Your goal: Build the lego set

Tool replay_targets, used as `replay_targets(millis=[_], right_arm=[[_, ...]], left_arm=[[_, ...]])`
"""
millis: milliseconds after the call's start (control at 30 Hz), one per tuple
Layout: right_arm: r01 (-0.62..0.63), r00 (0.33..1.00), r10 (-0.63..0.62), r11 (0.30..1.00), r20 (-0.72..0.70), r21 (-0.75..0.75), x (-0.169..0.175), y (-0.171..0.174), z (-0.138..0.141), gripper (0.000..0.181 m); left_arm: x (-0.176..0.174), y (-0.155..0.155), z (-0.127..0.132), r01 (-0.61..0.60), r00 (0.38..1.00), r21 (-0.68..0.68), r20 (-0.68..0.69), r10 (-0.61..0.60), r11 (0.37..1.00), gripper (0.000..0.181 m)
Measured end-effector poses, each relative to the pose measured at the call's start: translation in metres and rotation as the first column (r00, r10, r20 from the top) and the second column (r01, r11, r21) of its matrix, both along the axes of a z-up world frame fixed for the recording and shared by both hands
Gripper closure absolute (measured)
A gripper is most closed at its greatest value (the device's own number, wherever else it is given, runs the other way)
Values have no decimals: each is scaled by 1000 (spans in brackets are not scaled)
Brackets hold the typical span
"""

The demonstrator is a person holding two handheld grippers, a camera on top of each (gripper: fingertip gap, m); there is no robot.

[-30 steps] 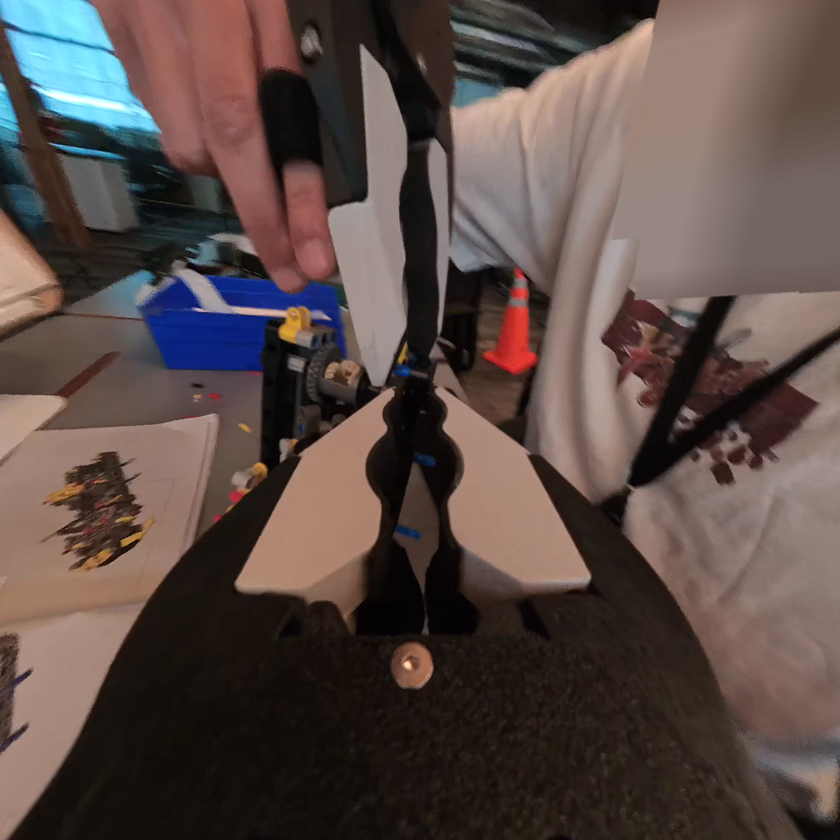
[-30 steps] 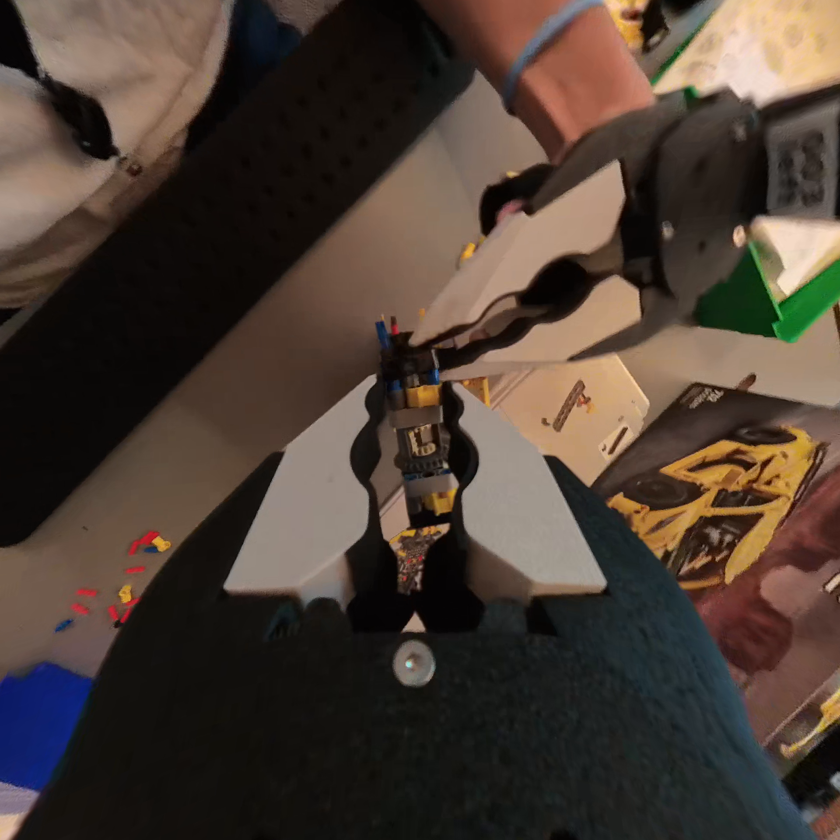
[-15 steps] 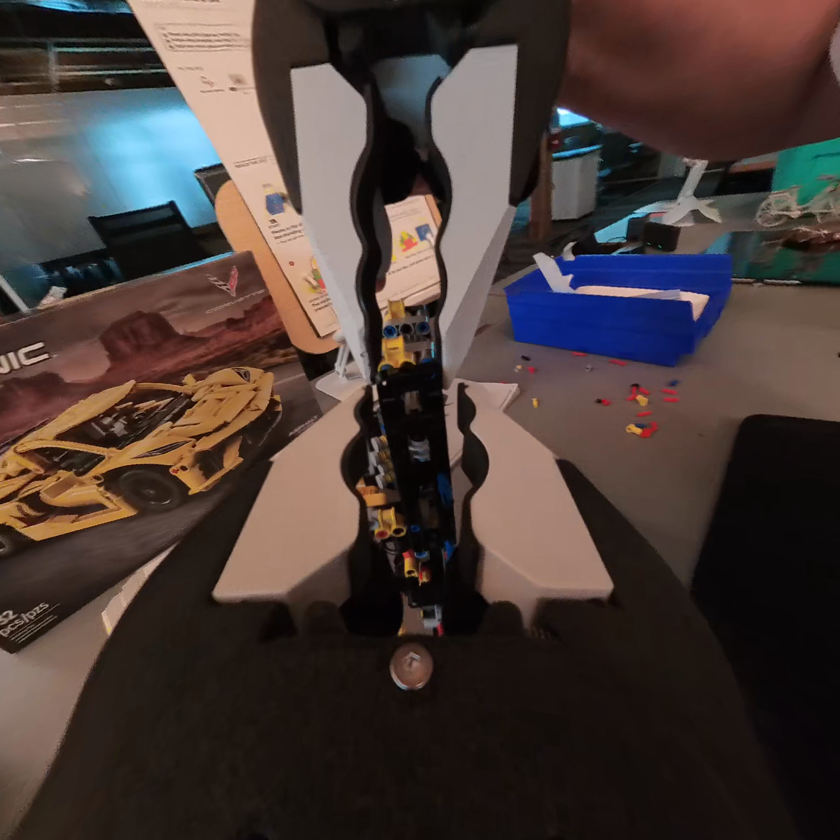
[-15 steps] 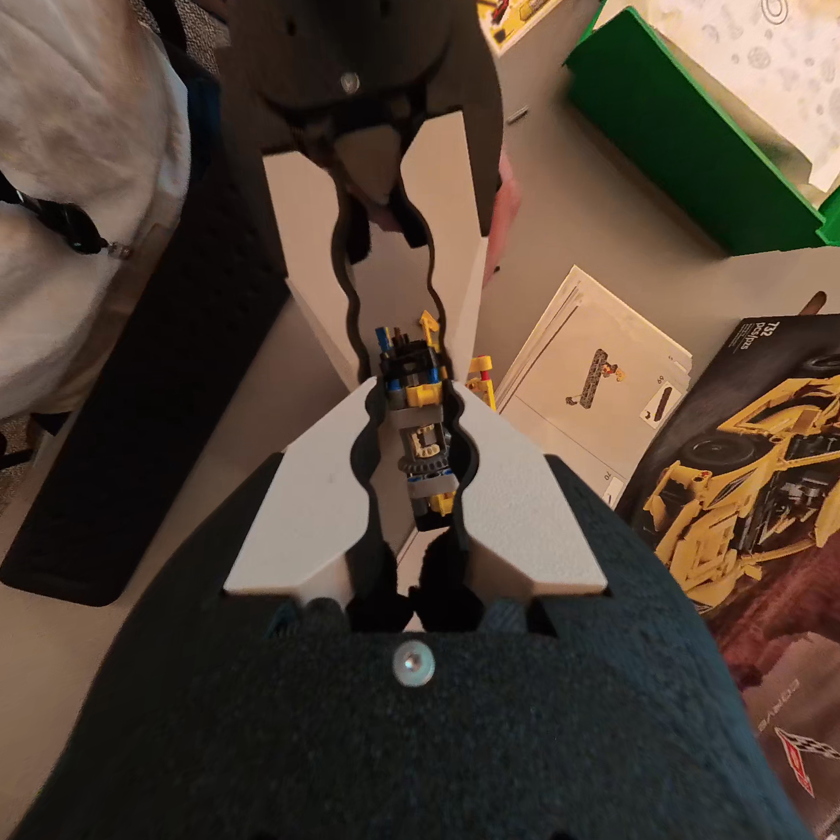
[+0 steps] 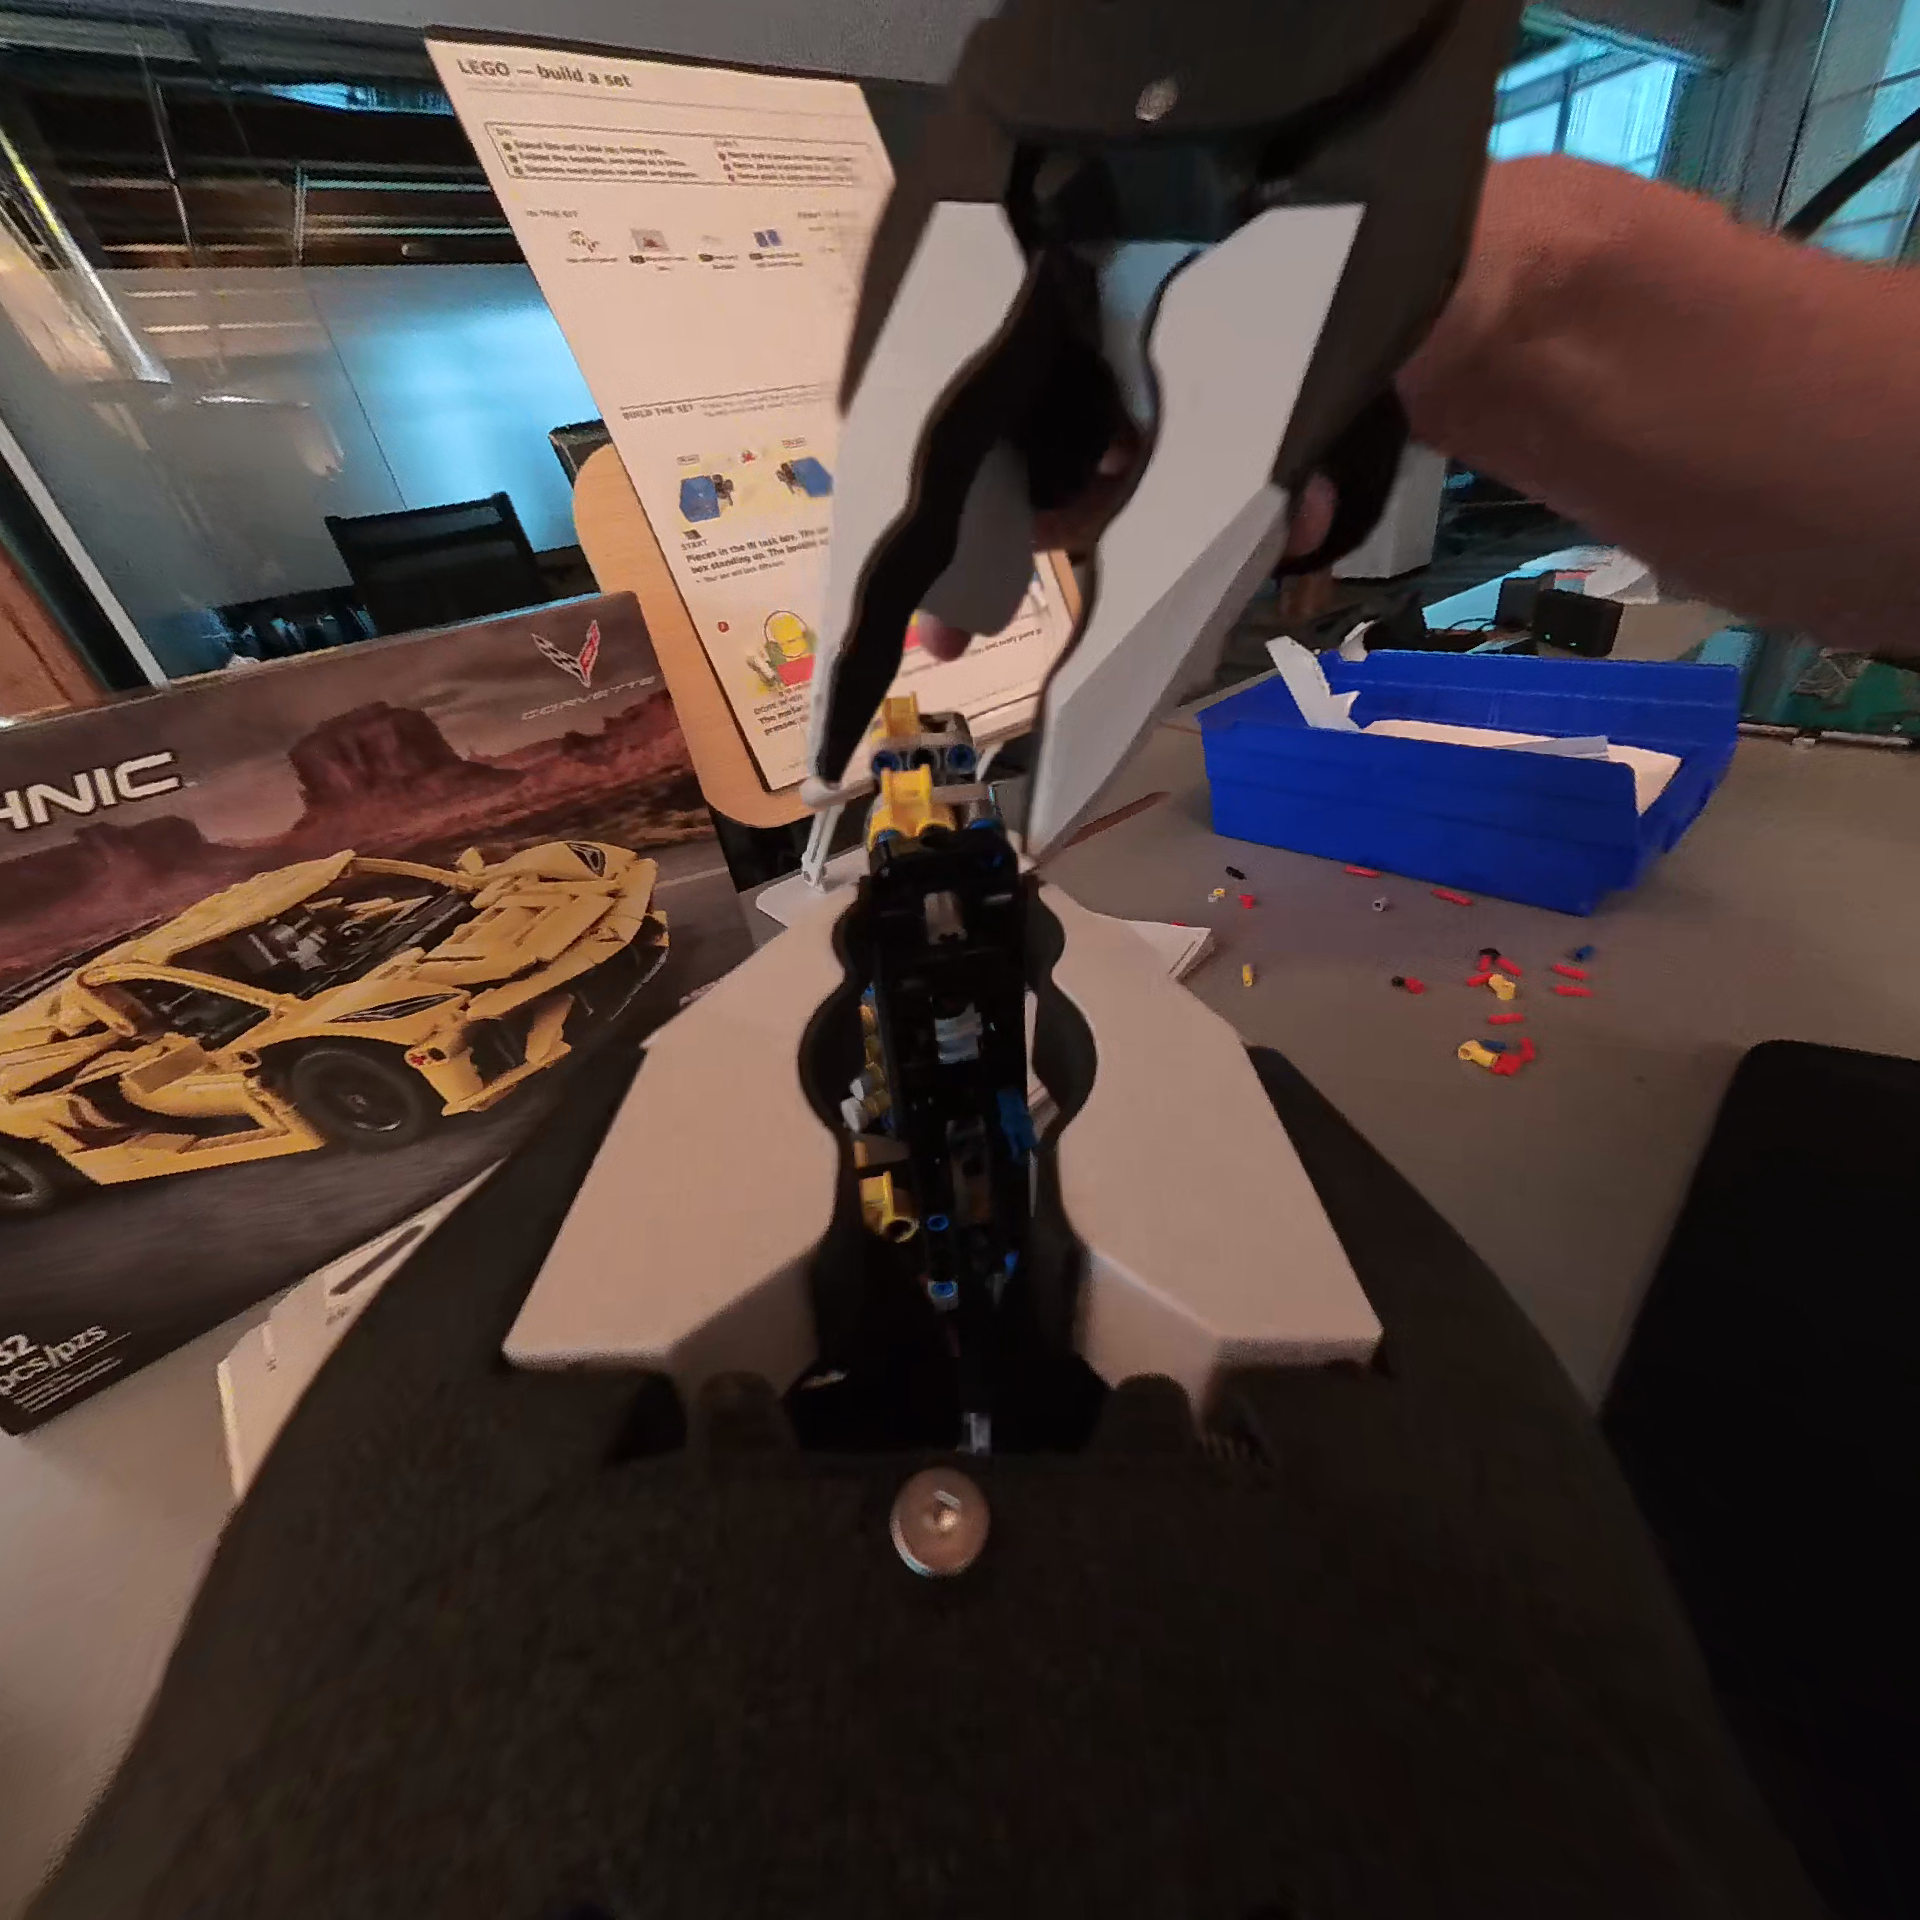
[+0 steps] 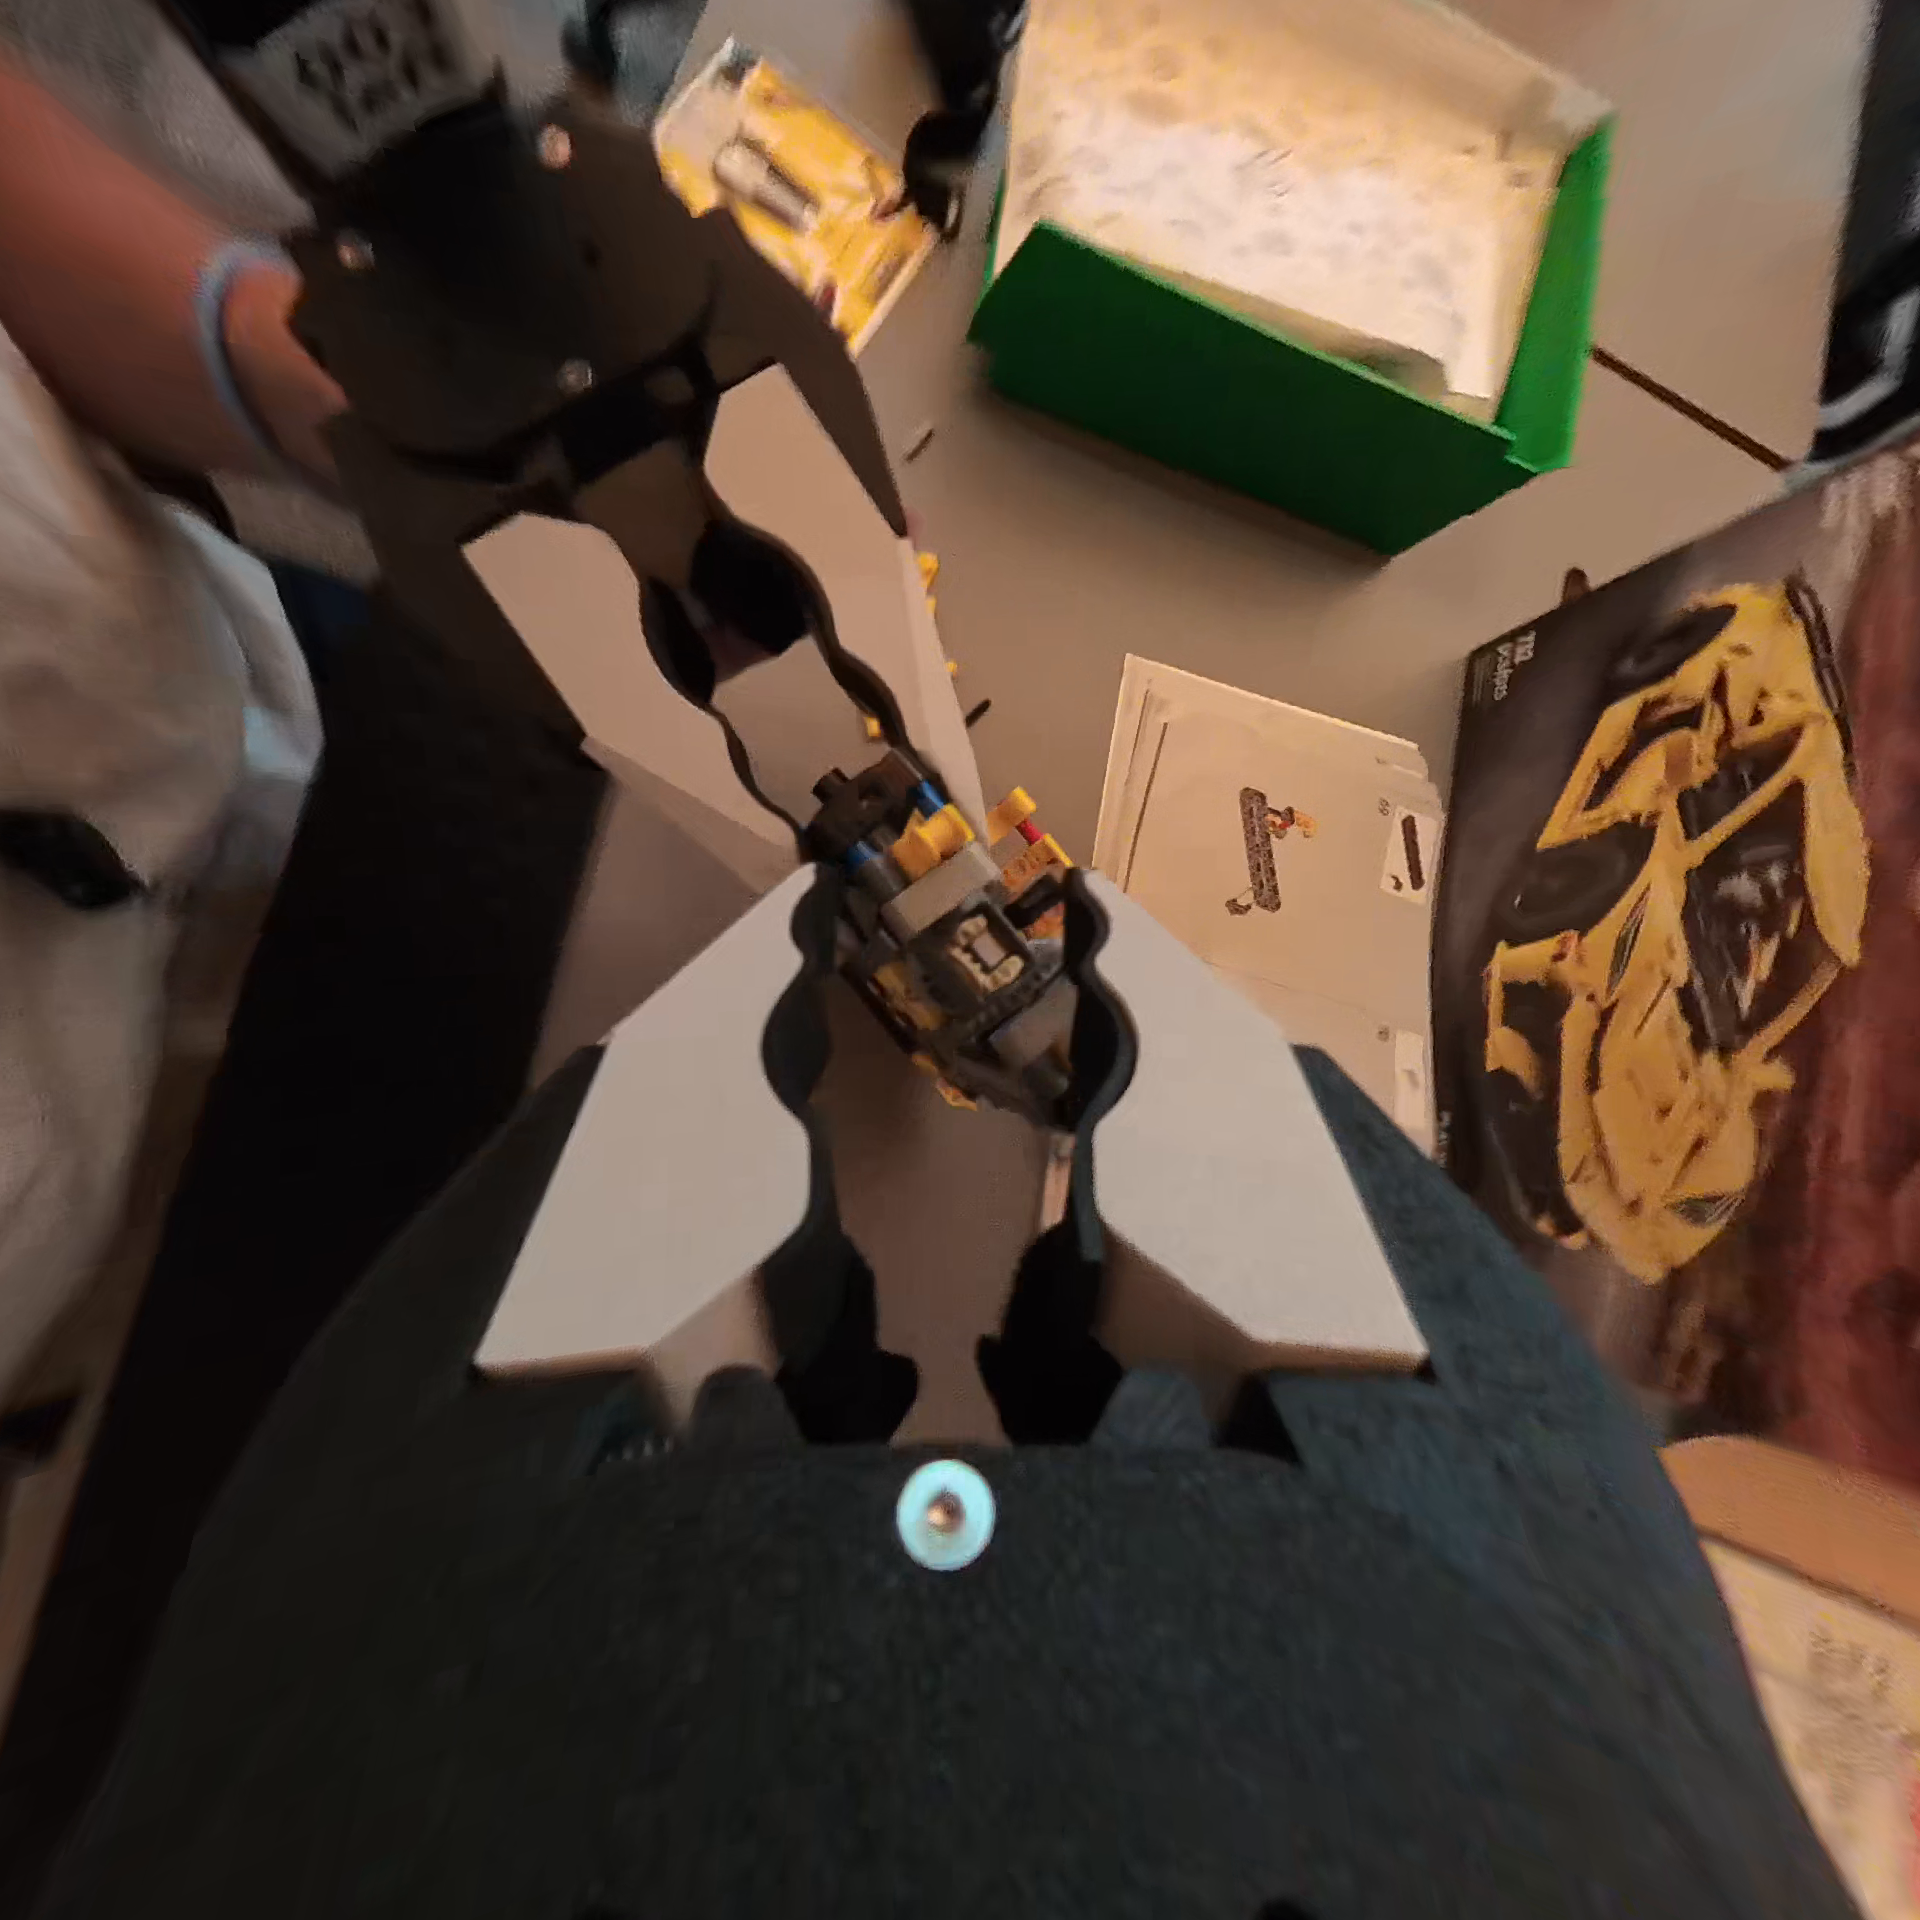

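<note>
Lego assembly [image 5: 940,1049] at frame centre, clamped lengthwise in left tool [image 5: 940,914], right tool [image 5: 930,779] spread apart around its yellow tip, blue bin [image 5: 1475,779] on bench [image 5: 1714,987] at right, set box [image 5: 312,935] at left.

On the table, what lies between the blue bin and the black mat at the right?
In the left wrist view, small loose pieces, red, yellow, blue and black, lie scattered on the grey table between the blue bin and the black mat.
</note>
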State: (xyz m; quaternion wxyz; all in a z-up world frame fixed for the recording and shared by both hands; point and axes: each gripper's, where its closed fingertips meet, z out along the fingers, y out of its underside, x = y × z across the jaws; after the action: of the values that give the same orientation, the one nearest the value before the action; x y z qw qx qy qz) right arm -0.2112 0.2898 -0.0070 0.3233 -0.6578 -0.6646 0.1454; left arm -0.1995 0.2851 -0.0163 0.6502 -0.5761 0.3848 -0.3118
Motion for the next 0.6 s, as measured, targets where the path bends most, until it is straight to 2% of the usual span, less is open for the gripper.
replay_targets(millis=[100, 167, 233, 300, 333, 433, 533, 600], right_arm=[[150, 956, -170, 983, -239, -101, 13, -6, 21, 137], [227, 866, -317, 939, -388, -260, 9, -16, 30, 138], [298, 797, -410, 906, -444, -302, 0, -22, 22, 134], [394, 761, -468, 884, -450, -252, -5, -18, 12, 125], [439, 749, -490, 871, -446, -219, -5, -15, 9, 126], [507, 769, -520, 850, -371, -141, -1, -12, -5, 132], [517, 794, -510, 853, -331, -74, 3, -10, -13, 145], [518, 794, -512, 852, -328, -74, 3, -10, -13, 146]], left_arm=[[1, 0, 0, -39, 999, 16, 20, 39, 999, 154], [-1, 2, 1, -77, 997, 8, 24, 77, 997, 154], [2, 2, 1, -94, 995, 4, 19, 94, 996, 154], [8, -4, 0, -80, 997, 27, 0, 80, 996, 154], [11, -5, -1, -85, 996, 42, -6, 85, 996, 154], [16, -10, -2, -90, 996, 59, -14, 91, 994, 154], [16, -10, -2, -109, 994, 57, -15, 110, 992, 154], [16, -10, -2, -120, 993, 45, -14, 121, 992, 154]])
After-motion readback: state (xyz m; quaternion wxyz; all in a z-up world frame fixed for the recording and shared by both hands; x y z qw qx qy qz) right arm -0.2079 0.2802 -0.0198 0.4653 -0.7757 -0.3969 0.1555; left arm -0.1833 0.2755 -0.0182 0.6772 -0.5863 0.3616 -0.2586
